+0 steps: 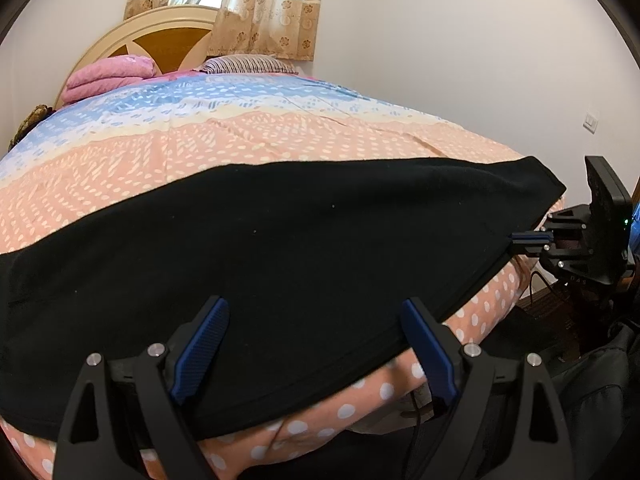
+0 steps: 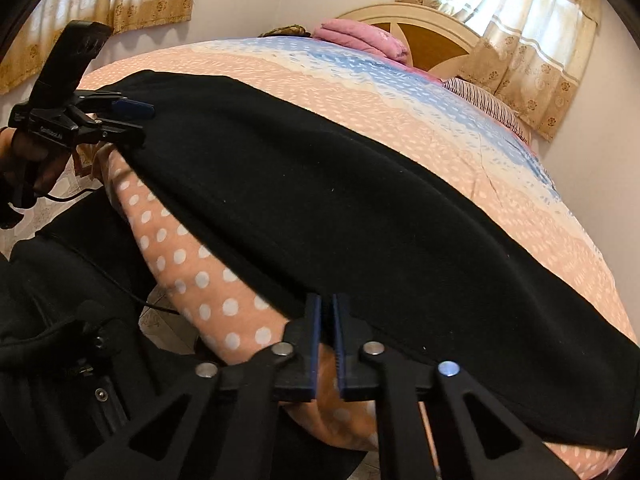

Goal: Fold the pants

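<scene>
- Left wrist view: black pants (image 1: 280, 264) lie spread flat across the near part of the bed (image 1: 248, 136), over a peach dotted bedspread with blue bands farther back.
- Left gripper (image 1: 316, 312) hangs over the near hem of the pants, jaws wide apart, blue pads (image 1: 200, 344) on either side of the cloth edge, not pressing it.
- Right gripper (image 1: 528, 237) at the right end of the pants, jaws together, tips at the cloth edge; pinch looks likely, contact small in this view.
- Background: pink folded blanket (image 1: 108, 76), striped pillow (image 1: 248, 65), headboard (image 1: 160, 40), curtain (image 1: 248, 4), wall switch (image 1: 590, 121).
- Right wrist view: right gripper (image 2: 327, 320) jaws closed together, clamped on the near edge of the pants (image 2: 340, 200); cloth runs into the slit between the pads.
- Left gripper (image 2: 134, 109) at far left corner of the pants, held by a hand (image 2: 36, 156); from this side angle its opening can't be read.
- Pants drape over the bed (image 2: 440, 120) edge; dotted sheet side shows below.
</scene>
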### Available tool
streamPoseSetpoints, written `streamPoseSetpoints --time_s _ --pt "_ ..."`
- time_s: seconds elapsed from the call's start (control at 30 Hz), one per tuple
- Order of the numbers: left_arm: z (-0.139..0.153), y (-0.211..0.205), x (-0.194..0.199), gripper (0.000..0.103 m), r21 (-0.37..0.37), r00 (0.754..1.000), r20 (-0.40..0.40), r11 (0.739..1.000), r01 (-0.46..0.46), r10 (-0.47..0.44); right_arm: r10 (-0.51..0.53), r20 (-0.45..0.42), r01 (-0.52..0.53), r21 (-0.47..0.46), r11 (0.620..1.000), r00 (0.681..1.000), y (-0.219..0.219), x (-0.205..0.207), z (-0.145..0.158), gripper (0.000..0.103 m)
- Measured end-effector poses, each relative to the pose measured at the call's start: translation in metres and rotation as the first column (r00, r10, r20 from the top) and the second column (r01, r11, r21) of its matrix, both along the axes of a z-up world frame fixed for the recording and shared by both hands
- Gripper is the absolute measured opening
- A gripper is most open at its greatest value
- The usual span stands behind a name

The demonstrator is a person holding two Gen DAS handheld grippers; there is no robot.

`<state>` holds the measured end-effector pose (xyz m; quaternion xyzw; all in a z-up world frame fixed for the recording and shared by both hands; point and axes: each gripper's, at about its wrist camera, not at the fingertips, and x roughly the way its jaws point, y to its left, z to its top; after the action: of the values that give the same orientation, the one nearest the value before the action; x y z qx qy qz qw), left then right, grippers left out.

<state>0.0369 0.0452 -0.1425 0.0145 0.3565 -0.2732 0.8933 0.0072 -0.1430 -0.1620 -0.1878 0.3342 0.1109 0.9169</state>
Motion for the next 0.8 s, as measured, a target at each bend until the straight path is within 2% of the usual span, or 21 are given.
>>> streamPoseSetpoints --time_s 0.07,0.23,0.37,0.43,0.5,0.6,0.7,0.8 --pt "0.000 0.000 0.000 0.091 0.001 1.000 -0.002 1.000 0.003 -0.003 0.007 -0.011 -0.007 0.003 1.000 1.000 0.000 -0.011 -0.002 0.002" --pt "0.001 0.001 -0.001 0.091 0.003 1.000 -0.003 1.000 0.005 -0.005 0.014 -0.067 -0.012 0.020 1.000 0.998 0.002 -0.008 -0.019 0.000" --pt "0.002 0.002 0.000 0.091 -0.027 1.000 -0.013 1.000 -0.009 0.008 0.025 -0.076 -0.024 0.018 1.000 0.997 0.000 -0.013 -0.014 0.000" --pt "0.005 0.002 -0.001 0.091 -0.053 1.000 -0.014 0.999 -0.008 0.007 0.030 -0.089 -0.025 0.061 0.998 0.996 -0.006 -0.015 -0.012 0.000" --pt "0.008 -0.002 -0.003 0.091 -0.058 1.000 0.002 0.998 -0.008 0.008 0.022 -0.062 -0.017 0.083 0.996 0.998 -0.011 -0.021 -0.004 0.000" --pt "0.012 -0.011 -0.003 0.091 -0.071 1.000 0.016 0.997 0.005 -0.004 -0.027 -0.014 0.028 0.095 0.995 1.000 -0.023 -0.022 0.011 0.001" --pt "0.012 -0.027 0.000 0.091 -0.071 0.999 0.019 0.997 0.037 -0.036 -0.119 0.014 0.116 0.111 0.987 0.993 -0.043 -0.017 0.022 0.001" --pt "0.008 -0.047 -0.002 0.091 -0.017 0.996 0.032 0.996 0.083 -0.083 -0.245 0.017 0.239 0.163 0.957 0.969 -0.074 -0.013 0.027 0.001"
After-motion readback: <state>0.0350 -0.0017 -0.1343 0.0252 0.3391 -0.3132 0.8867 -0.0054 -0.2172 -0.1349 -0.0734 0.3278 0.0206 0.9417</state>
